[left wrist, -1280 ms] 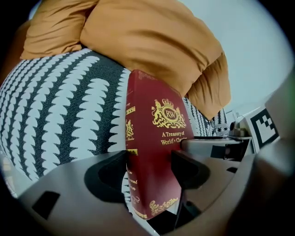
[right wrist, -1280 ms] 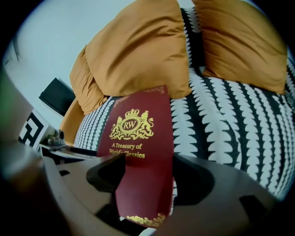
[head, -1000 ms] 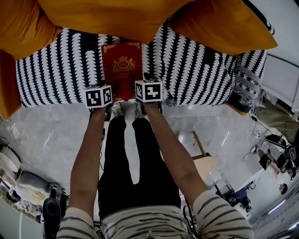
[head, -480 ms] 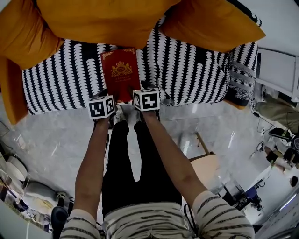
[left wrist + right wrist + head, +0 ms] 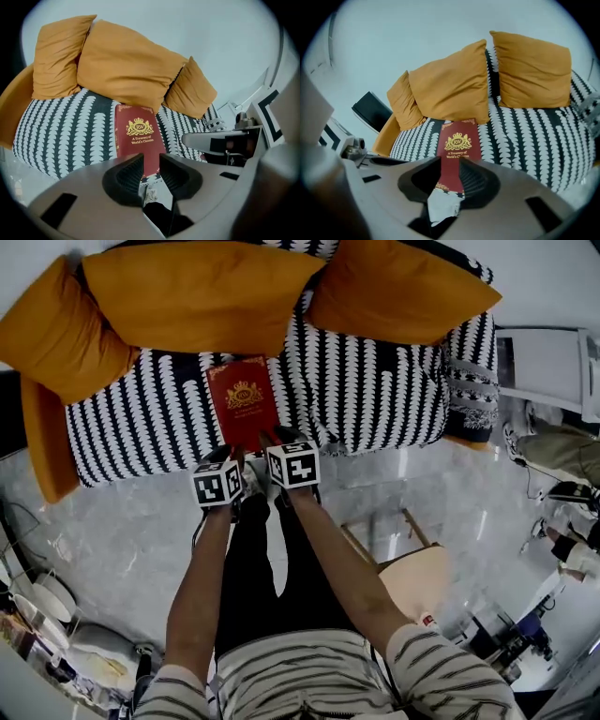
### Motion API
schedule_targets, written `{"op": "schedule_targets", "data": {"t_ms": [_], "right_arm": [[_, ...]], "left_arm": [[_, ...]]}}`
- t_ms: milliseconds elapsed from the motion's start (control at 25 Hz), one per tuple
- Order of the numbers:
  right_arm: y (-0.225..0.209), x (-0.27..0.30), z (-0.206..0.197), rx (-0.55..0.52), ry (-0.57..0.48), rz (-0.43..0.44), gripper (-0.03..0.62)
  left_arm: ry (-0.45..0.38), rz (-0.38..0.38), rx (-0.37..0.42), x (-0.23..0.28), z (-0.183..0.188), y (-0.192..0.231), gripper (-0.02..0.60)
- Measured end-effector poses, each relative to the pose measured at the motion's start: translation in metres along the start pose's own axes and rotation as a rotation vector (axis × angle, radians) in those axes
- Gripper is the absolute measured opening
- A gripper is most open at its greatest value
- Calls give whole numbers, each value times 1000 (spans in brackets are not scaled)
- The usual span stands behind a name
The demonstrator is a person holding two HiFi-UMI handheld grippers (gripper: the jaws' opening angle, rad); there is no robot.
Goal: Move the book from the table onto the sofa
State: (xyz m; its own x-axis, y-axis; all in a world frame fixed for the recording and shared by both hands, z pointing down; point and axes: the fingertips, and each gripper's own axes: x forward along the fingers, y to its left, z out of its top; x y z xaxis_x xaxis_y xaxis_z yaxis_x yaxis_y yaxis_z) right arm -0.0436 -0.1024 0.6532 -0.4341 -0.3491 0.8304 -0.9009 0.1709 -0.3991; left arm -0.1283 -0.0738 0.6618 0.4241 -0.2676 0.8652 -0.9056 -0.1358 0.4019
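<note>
Two risks are left, and both are small. The book (image 5: 242, 401) already lies flat on the striped seat of the sofa (image 5: 375, 390), cover up, its far end touching the lower edge of the middle orange cushion (image 5: 197, 296). Its near end reaches close to the seat's front edge, so I judge that a brush from either tool as you back off could drag it toward the floor. The soft seat could also let it creep forward if the cushion pushes on it.

Your left hand-held gripper (image 5: 151, 171) has its jaws drawn in to a narrow gap with nothing between them. The right hand-held gripper (image 5: 450, 176) is the same: a slim gap, empty, with the book only seen beyond it.

Against a second ago, both tools sat right at the book's near edge with the jaws spread wide. Now they hang clear of it, nearer your body, and the jaws have just been closing on empty air. The book keeps the same spot on the seat, and the head view now takes in the whole sofa
</note>
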Motion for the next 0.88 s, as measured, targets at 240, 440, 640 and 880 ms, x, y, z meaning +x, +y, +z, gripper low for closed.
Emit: {"op": "schedule_targets", "data": {"t_ms": [240, 440, 640, 880], "right_arm": [[18, -34, -2, 3, -2, 5, 66], [28, -67, 6, -11, -24, 15, 58], [33, -114, 16, -46, -58, 28, 28], [36, -168, 32, -76, -106, 33, 14]], "left_arm": [[-4, -4, 54, -30, 3, -19, 87], [-42, -19, 87, -61, 15, -43, 64], [-71, -45, 131, -96, 18, -77, 47], [-113, -65, 204, -139, 29, -107, 13]]}}
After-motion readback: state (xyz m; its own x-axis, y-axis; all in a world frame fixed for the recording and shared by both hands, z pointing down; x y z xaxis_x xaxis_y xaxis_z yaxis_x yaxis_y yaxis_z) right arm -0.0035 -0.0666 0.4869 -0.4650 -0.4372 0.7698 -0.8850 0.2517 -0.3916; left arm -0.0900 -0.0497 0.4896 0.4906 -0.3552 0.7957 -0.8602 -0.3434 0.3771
